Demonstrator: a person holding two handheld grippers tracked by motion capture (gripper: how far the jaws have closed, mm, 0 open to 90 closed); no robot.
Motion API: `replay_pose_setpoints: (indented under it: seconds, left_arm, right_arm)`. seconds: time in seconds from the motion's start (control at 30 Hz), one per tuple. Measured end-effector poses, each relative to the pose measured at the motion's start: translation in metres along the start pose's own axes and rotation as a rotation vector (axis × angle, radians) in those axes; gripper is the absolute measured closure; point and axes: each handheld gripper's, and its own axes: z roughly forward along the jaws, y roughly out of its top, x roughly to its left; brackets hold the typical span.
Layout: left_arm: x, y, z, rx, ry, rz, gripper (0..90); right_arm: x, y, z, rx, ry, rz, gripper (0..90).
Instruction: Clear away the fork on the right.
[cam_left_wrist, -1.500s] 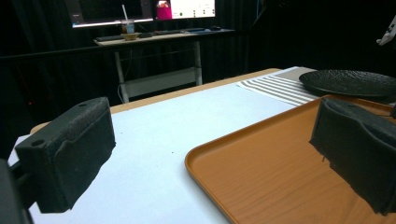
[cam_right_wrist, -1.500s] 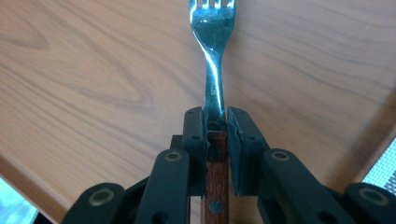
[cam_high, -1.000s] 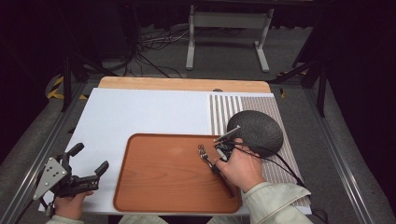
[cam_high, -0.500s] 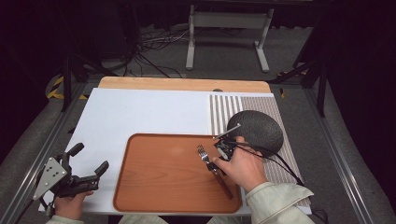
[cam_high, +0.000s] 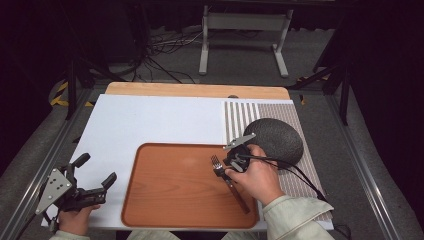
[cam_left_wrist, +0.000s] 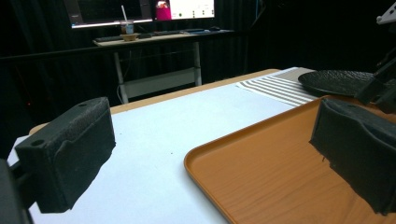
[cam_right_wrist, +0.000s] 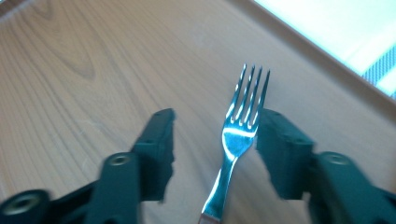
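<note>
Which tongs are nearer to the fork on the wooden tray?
Right. The right tongs straddle the fork, jaws open on either side of its neck. The left tongs sit off the tray's left edge, jaws open over the white mat.

A: Where does the tray (cam_high: 170, 200) lie?

B: On the mat (cam_high: 150, 122) at the table's near edge, right of the middle. The fork (cam_high: 226, 180) lies on its right part, tines pointing away, between the right gripper (cam_high: 231, 165) jaws.

A: And beyond it?

B: The plate (cam_high: 277, 137) sits on the striped cloth (cam_high: 240, 115), just behind the tray's right corner. The left gripper (cam_high: 95, 182) hovers left of the tray.
</note>
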Motion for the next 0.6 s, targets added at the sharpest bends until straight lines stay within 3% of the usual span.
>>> replay_pose_setpoints:
  seconds: [0.17, 0.43, 0.6]
  left_arm:
    - [0.000, 0.000, 0.000, 0.000, 0.000, -0.001, 0.5]
    - [0.001, 0.000, 0.000, 0.000, 0.001, -0.001, 0.5]
    - [0.001, 0.000, 0.000, 0.001, -0.001, 0.000, 0.5]
  right_arm:
    - [0.002, 0.005, 0.002, -0.045, 0.027, -0.053, 70.0]
    - [0.002, 0.009, 0.014, -0.036, 0.048, -0.114, 89.1]
    - [0.000, 0.008, 0.024, -0.008, 0.061, -0.134, 90.0]
